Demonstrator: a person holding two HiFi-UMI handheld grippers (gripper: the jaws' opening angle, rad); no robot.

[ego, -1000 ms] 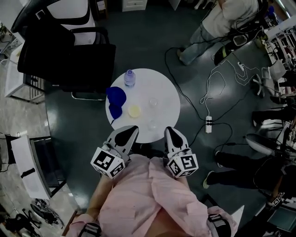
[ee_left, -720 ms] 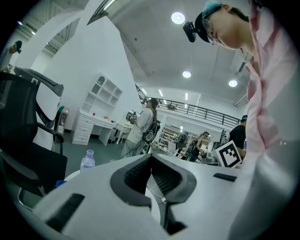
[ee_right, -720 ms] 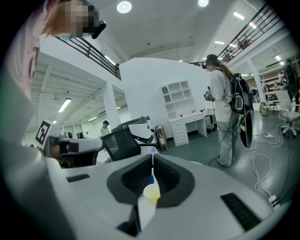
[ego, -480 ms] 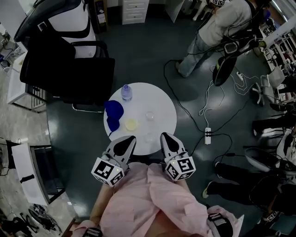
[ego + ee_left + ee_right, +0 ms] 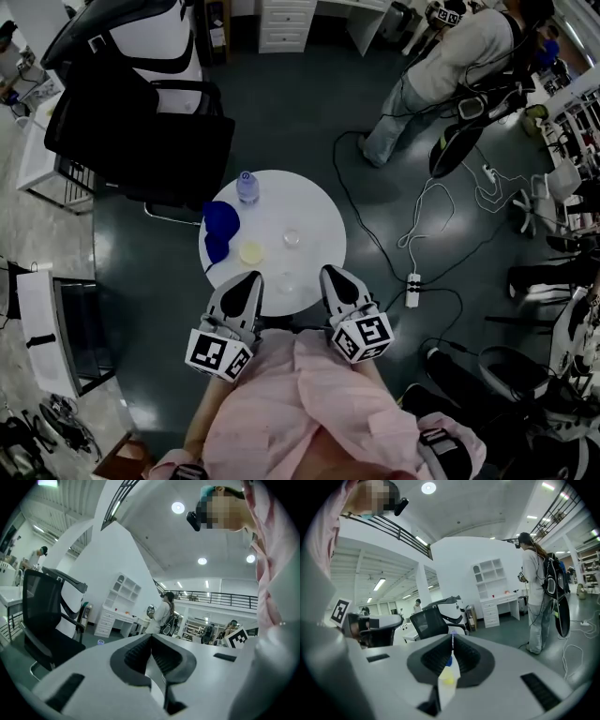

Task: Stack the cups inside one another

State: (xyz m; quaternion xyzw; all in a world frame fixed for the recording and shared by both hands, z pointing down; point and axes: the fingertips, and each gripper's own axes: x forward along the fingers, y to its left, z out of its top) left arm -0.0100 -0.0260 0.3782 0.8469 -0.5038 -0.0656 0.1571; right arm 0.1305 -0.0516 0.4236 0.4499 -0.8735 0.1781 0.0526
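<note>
The round white table [image 5: 319, 220] fills the middle of the head view, and every cup on it stands separately, so by my reading the stacking has not begun and this is the approach step.

Just below the table's near edge, in the lower centre of the frame, sit the two tools. The left gripper [image 5: 249, 279] has its jaws pressed together at the tips with nothing between them, as its own view confirms [image 5: 151, 639]. The right gripper [image 5: 328, 274] is likewise closed and empty [image 5: 452, 637]. Neither touches a cup.

At the table's left edge are two deep blue cups [image 5: 222, 217], one above the other in the frame and touching or nearly so. I cannot tell whether they are upright or tipped. Just right of the lower one stands a pale yellow cup [image 5: 250, 252], which also shows through the slit under the right gripper's closed tips. Two clear plastic cups [image 5: 292, 238] are faint against the white top. One stands near the centre, the other nearer the grippers [image 5: 285, 280]. A small clear bottle with a purple cap [image 5: 247, 187] stands at the table's upper left.

The next move calls for opening one pair of jaws, reaching over the near edge and closing on a cup's rim. The clear ones look thin and easy to crush.
</note>
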